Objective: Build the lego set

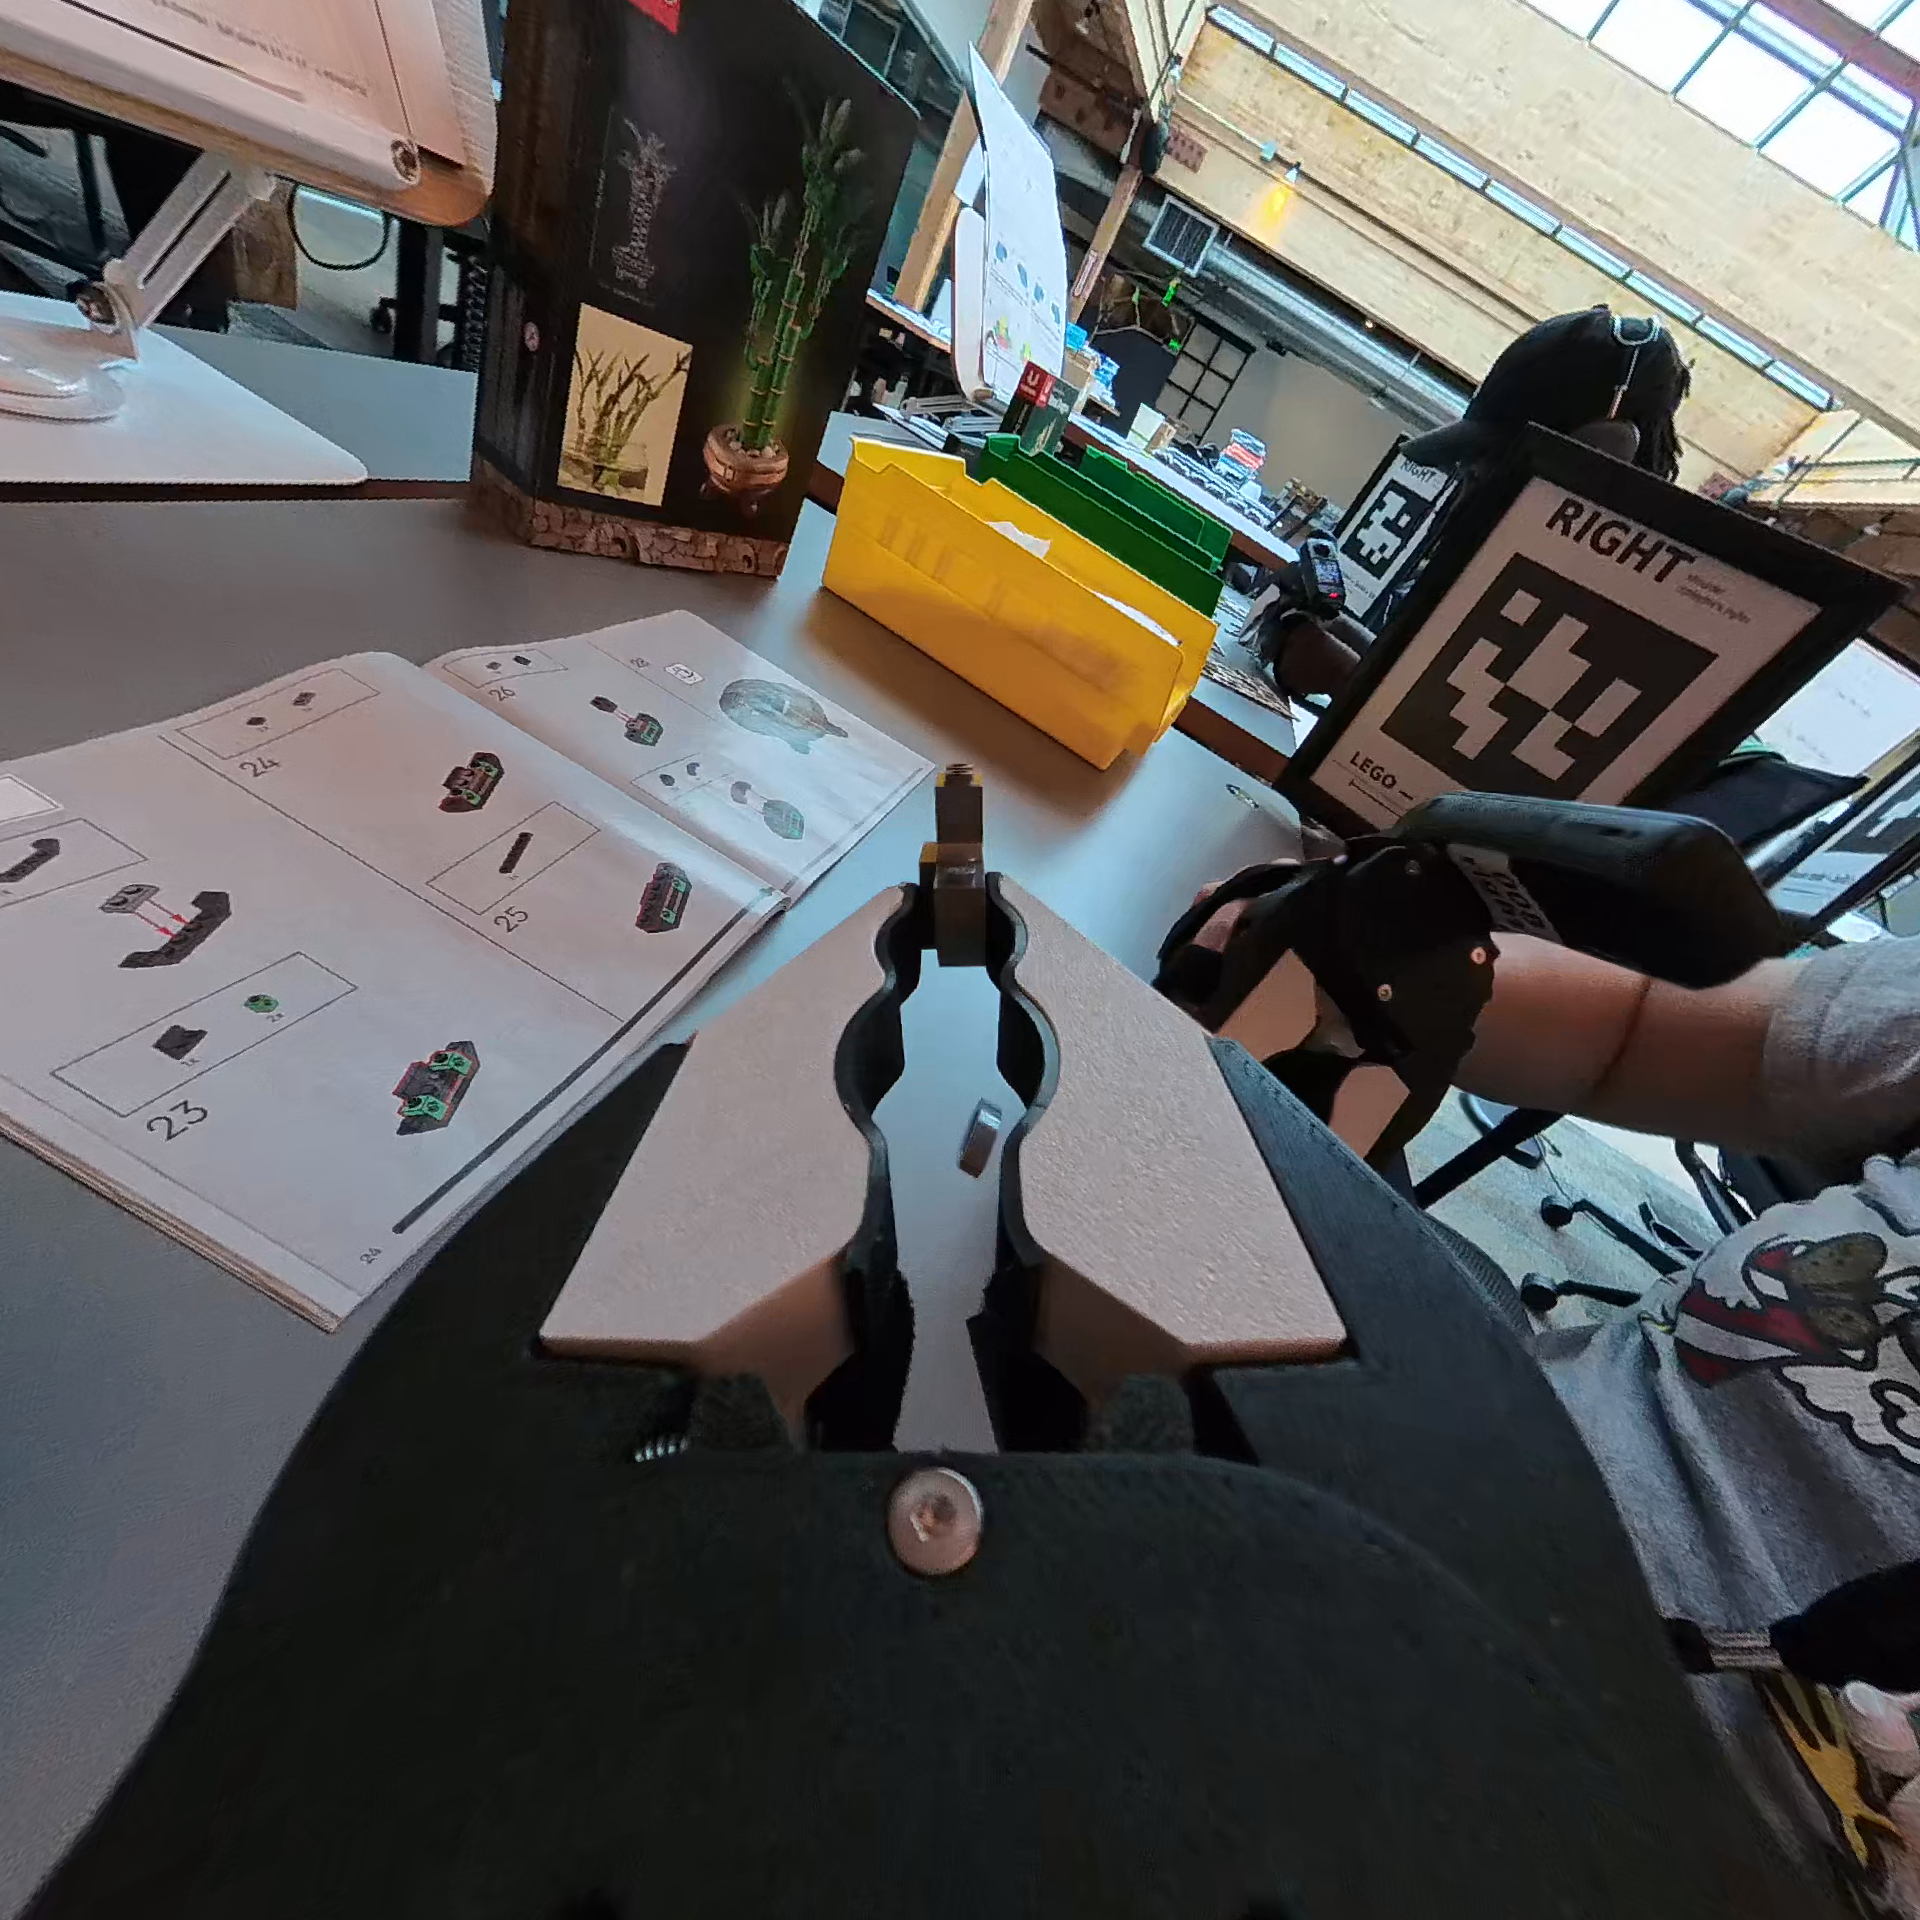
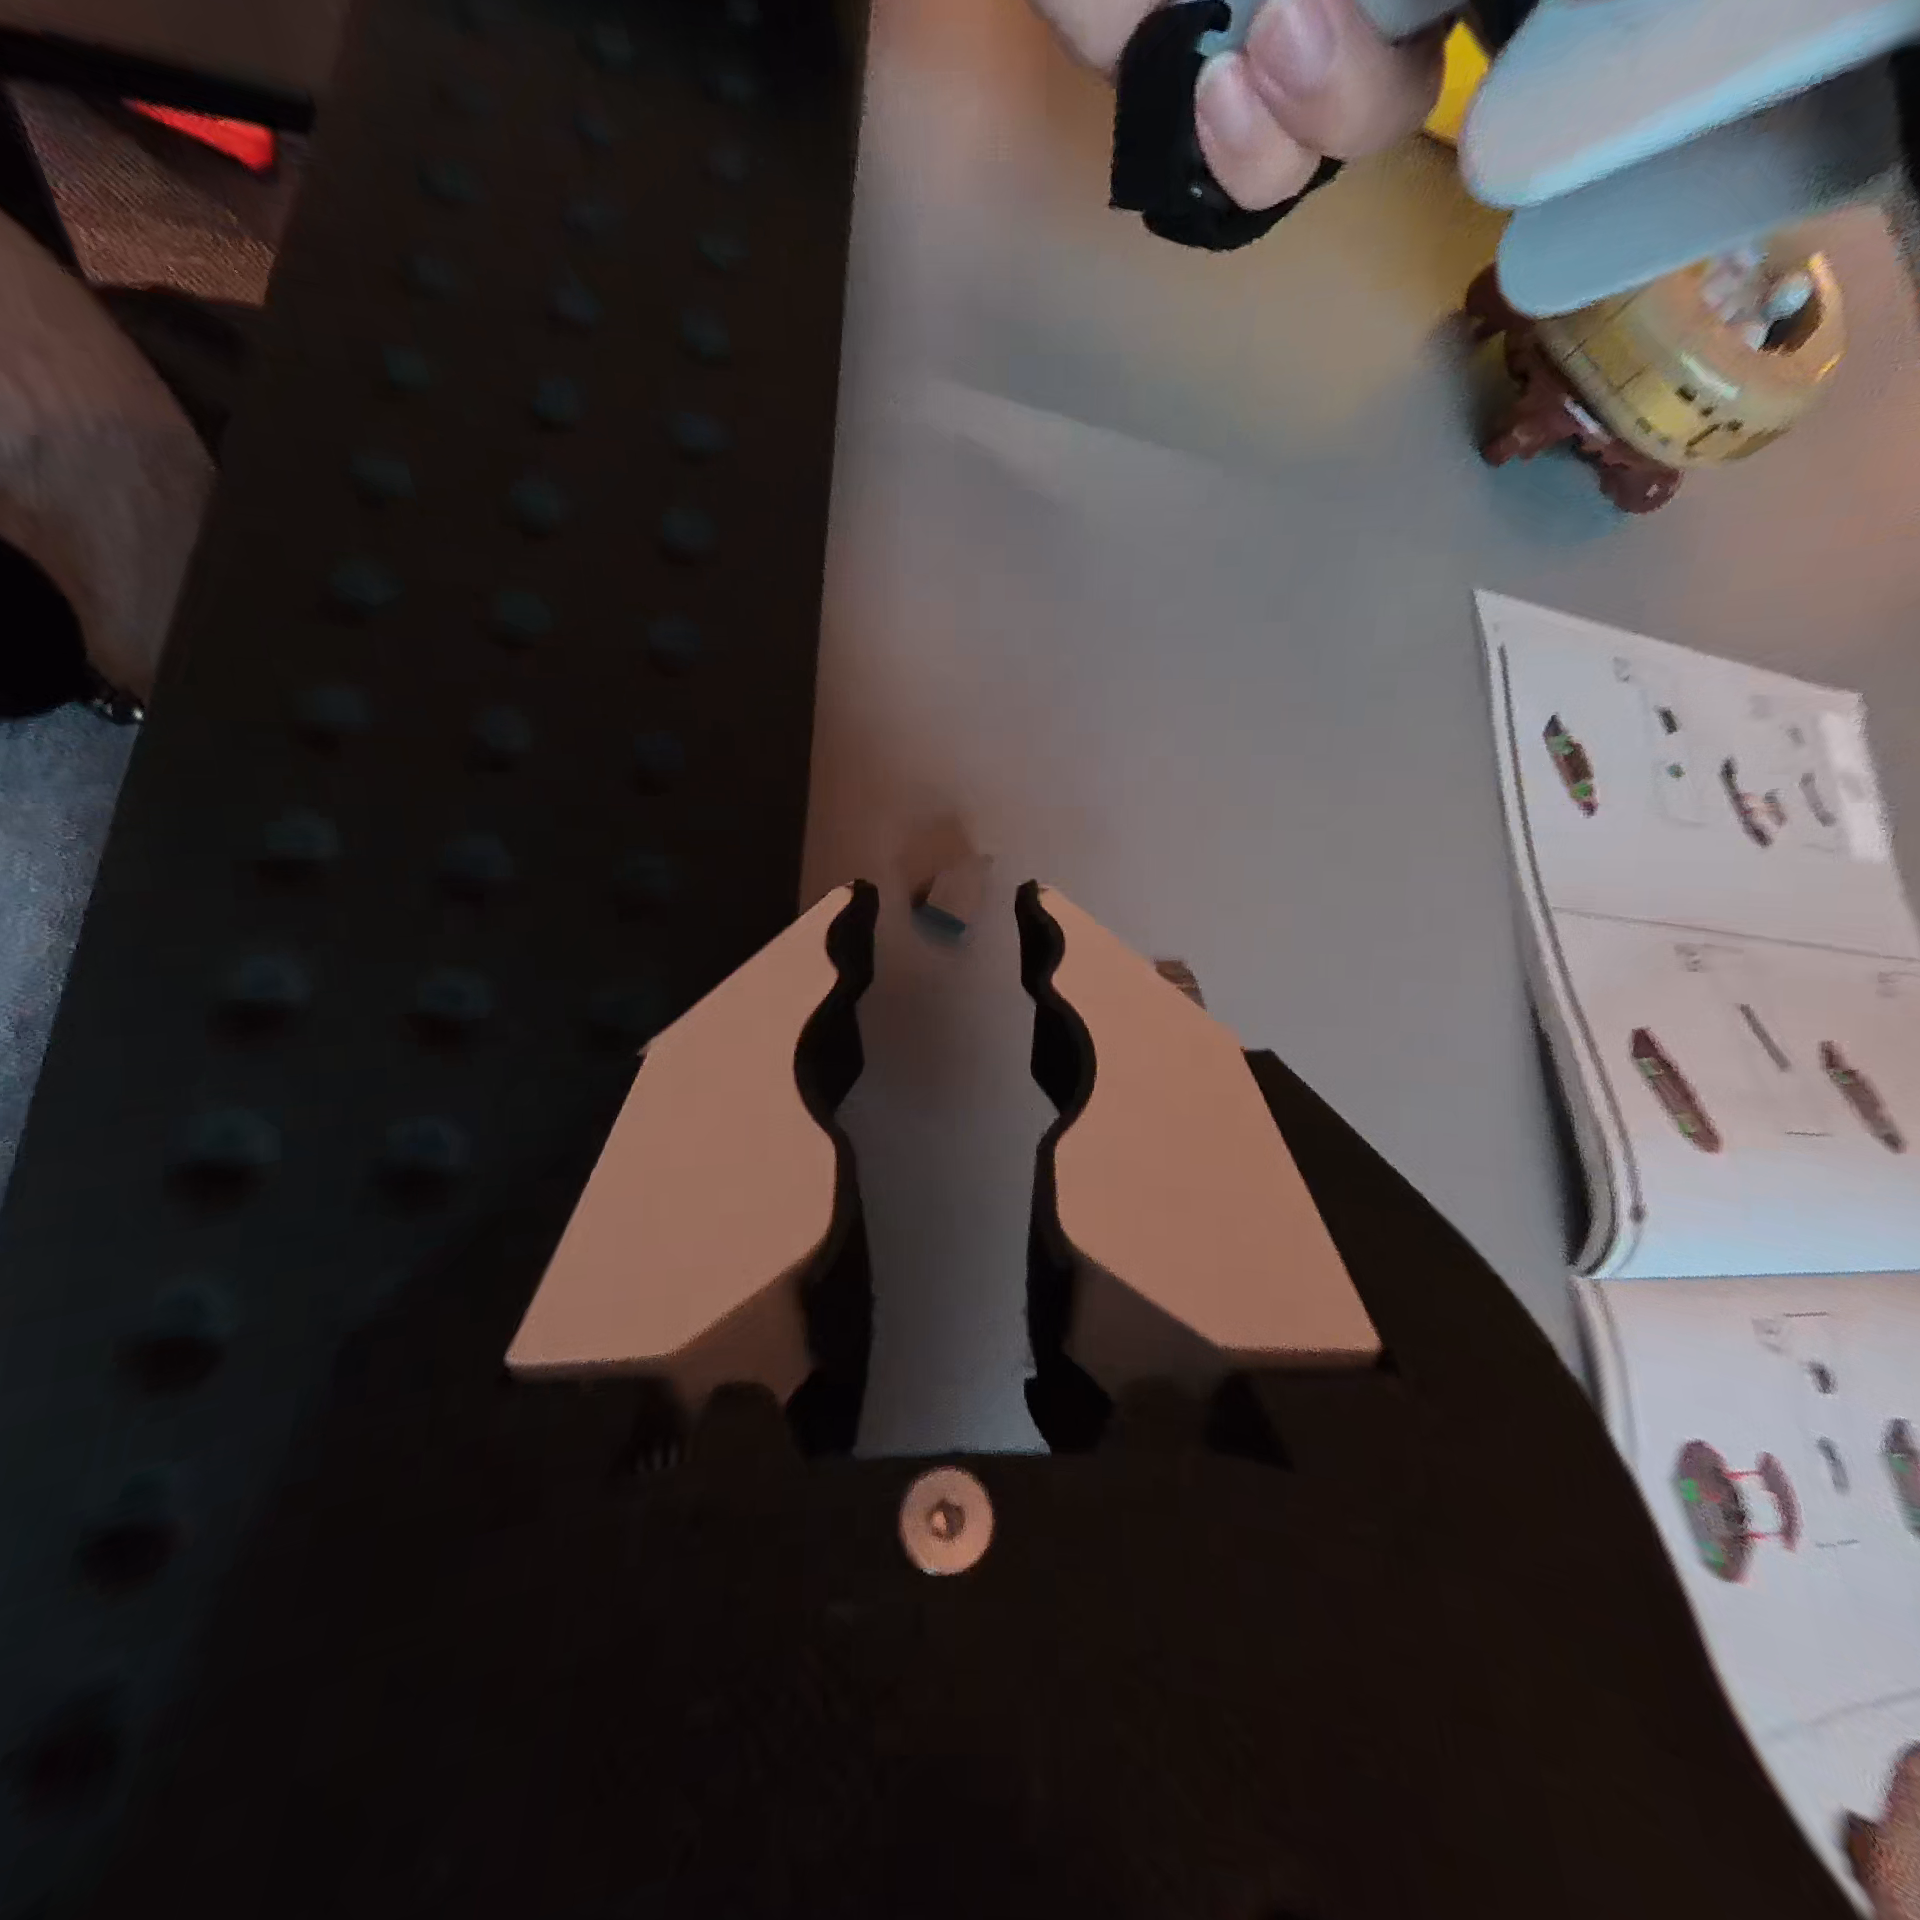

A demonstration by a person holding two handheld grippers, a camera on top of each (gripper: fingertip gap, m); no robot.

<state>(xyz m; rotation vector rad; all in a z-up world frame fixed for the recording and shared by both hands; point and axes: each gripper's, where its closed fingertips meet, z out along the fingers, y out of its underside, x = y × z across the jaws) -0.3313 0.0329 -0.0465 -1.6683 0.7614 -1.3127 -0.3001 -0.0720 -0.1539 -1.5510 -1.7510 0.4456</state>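
Observation:
My left gripper [image 1: 956, 902] is shut on a small dark brown lego piece [image 1: 958, 883] that sticks up past the fingertips, above the grey table. The right gripper [image 1: 1351, 966] shows at the right of the left wrist view, held by a hand. In the right wrist view my right gripper [image 2: 943, 896] is open, pointing down at the table, with a small grey lego piece [image 2: 948, 902] lying between its fingertips. A partly built gold and brown lego pot [image 2: 1652, 384] stands at the upper right, under the left gripper's fingers [image 2: 1662, 156].
An open instruction booklet [image 1: 416, 883] lies on the table and also shows in the right wrist view [image 2: 1714, 935]. A lego box [image 1: 675, 281], a yellow bin [image 1: 997, 623] and a green bin [image 1: 1112, 509] stand behind. A black studded mat [image 2: 468, 727] lies left. One gripper's finger ends stand about 15 cm off the other's.

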